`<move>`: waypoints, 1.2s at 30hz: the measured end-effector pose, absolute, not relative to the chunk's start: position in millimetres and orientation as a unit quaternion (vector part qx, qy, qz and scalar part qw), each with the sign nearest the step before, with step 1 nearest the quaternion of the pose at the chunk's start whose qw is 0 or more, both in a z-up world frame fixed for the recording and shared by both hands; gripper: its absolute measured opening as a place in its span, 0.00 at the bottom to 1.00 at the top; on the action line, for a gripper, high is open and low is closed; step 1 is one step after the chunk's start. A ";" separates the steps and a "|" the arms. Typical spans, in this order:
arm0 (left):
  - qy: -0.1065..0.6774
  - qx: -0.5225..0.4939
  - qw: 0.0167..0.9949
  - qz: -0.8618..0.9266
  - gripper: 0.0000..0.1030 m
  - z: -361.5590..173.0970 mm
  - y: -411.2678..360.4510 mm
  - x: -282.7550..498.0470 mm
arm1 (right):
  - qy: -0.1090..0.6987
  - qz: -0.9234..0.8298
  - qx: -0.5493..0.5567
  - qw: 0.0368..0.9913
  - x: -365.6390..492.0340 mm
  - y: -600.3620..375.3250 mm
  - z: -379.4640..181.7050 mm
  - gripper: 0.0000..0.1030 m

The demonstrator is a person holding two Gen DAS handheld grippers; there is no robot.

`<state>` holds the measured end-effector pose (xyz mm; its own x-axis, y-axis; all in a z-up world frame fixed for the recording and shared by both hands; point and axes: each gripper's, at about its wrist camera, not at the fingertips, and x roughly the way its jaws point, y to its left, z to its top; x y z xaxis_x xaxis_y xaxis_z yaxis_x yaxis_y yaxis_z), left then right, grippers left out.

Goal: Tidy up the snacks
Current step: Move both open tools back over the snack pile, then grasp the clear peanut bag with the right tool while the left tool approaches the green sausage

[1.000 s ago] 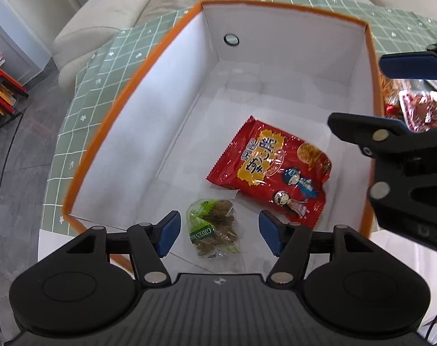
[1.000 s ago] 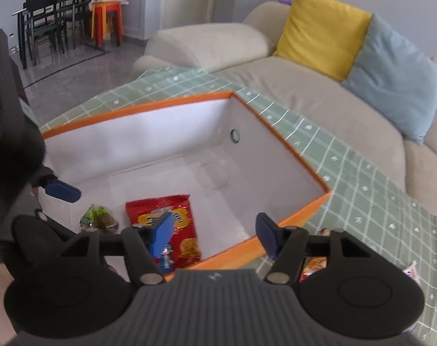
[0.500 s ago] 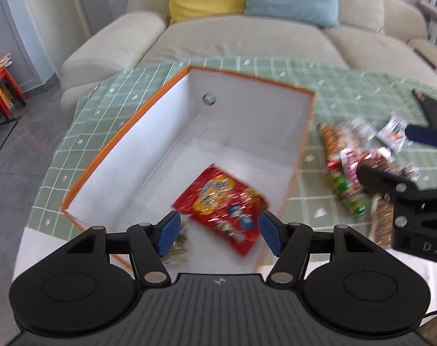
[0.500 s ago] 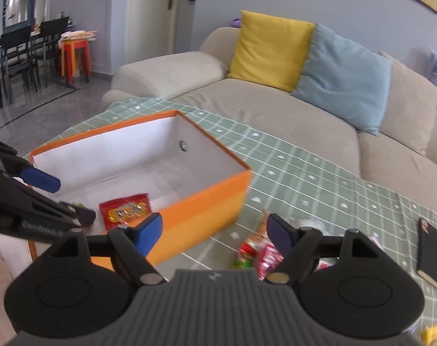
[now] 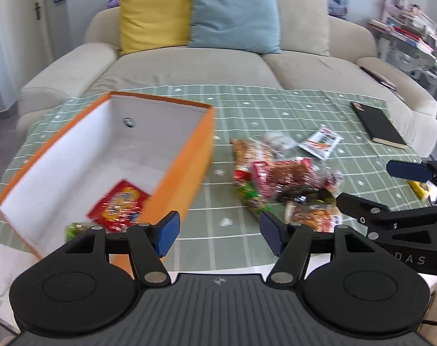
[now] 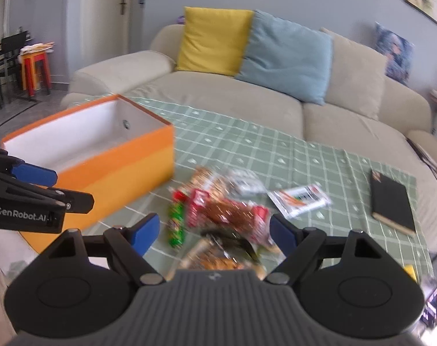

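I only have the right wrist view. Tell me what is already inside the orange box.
Observer: The left wrist view shows a red snack packet lying on the floor of the orange box, toward its near end.
Operator: Report anything else in there.
Observer: A small green packet lies beside the red one at the near corner, partly hidden behind the left gripper.
Operator: Give me that gripper's state.
Observer: It is open. Nothing is held, and only bare tablecloth shows between its fingers.
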<state>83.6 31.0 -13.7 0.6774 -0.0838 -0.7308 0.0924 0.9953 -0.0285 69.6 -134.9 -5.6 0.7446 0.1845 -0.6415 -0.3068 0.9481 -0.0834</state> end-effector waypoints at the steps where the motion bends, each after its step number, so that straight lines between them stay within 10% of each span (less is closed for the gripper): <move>1: 0.399 0.006 0.916 -0.053 0.72 -16.3 26.6 83.4 | 0.334 0.128 -0.088 0.930 66.6 -140.8 -9.0 0.79; 36: 0.476 -0.002 0.879 -0.013 0.72 -97.5 17.8 115.2 | 0.471 0.082 0.030 0.878 127.5 -145.9 -123.0 0.86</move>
